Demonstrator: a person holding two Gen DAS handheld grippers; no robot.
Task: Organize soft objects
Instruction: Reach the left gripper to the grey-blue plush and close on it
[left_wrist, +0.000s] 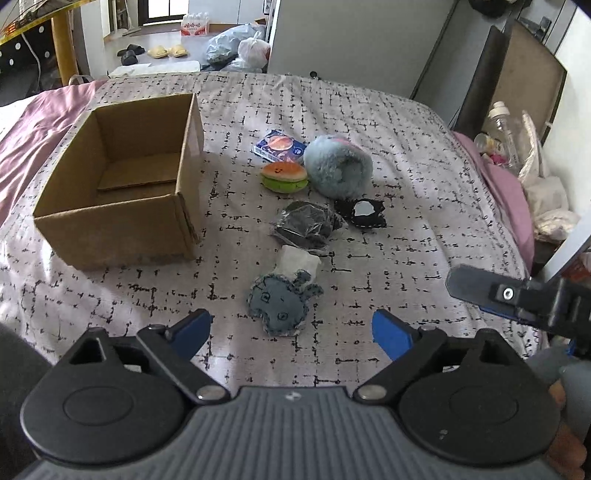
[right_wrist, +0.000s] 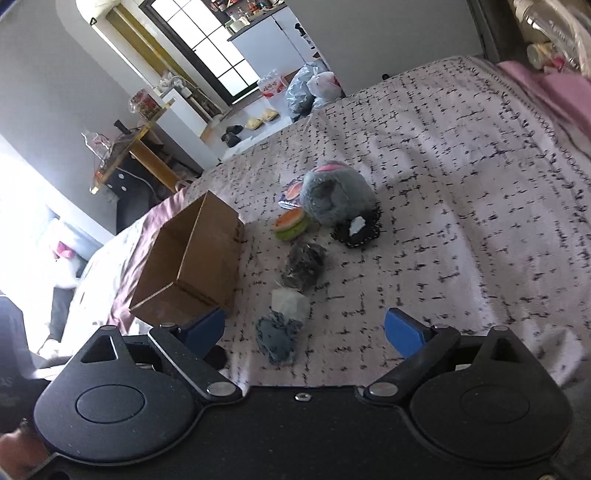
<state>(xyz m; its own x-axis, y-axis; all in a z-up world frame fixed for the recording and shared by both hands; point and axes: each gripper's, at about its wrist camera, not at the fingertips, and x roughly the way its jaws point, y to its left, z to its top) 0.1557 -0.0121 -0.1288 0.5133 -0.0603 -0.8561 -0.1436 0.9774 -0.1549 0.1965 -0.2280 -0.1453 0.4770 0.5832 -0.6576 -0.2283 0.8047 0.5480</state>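
Seven soft or small items lie in a loose column at the centre of the left wrist view, on a bed (left_wrist: 388, 122) with a black-flecked pale cover. An open cardboard box (left_wrist: 122, 192), empty inside, stands at the left of the frame. Nearest the lens is a grey-blue felt toy (left_wrist: 279, 306), touching a white packet (left_wrist: 298, 261) above it. Further up sit a black item in clear wrap (left_wrist: 306, 225), a black patch with a white centre (left_wrist: 364, 213), a burger plush (left_wrist: 284, 177) and a fluffy blue-grey plush (left_wrist: 338, 166), the last two touching. A printed card (left_wrist: 279, 146) lies behind the burger. The left tool (left_wrist: 291, 328) holds nothing, its blue fingers spread wide at the lower frame. The right tool (left_wrist: 517, 295) enters at the right edge; its state cannot be told here.

In the right wrist view the same column runs up the centre, tilted. The box (right_wrist: 192, 266) stands left of centre. The felt toy (right_wrist: 277, 338) lies lowest, between the blue fingers of the right tool (right_wrist: 304, 332), which gapes wide and grips nothing. The fluffy plush (right_wrist: 336, 197) sits uppermost, the burger (right_wrist: 291, 225) beside it.
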